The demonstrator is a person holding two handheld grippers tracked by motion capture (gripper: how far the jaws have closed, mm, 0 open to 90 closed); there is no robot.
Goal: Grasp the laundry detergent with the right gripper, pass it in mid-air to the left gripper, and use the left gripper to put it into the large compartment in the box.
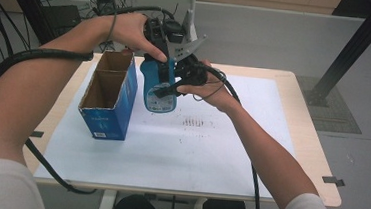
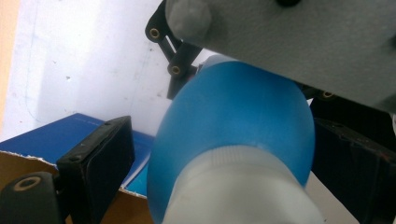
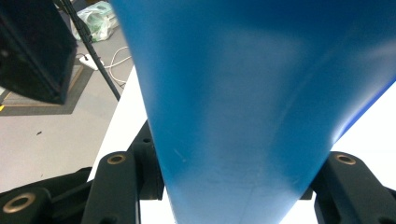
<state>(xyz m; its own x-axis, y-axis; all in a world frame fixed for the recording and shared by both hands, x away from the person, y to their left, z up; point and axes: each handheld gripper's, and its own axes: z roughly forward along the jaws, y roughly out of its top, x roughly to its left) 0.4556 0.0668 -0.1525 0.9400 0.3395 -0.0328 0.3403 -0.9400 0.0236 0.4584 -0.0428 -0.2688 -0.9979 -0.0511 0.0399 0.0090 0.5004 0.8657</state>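
1. a pale wooden desk [image 1: 302,119] under a white sheet [image 1: 220,147] stands on a grey floor, with cables and a dark stand behind.
2. an open blue cardboard box [image 1: 109,96] with two compartments sits on the sheet's left part; both look empty.
3. a blue bottle [image 1: 159,85] with a white cap end is held in the air just right of the box, not yet inside.
4. the right claw [image 1: 167,88] is clamped on the bottle's body, jaws pressing both flanks in the right gripper view.
5. the left claw [image 1: 160,52] straddles the cap end; one jaw stands clear of it, so it looks apart.
6. left to do, by my reading: carry the bottle over a compartment and lower it in.
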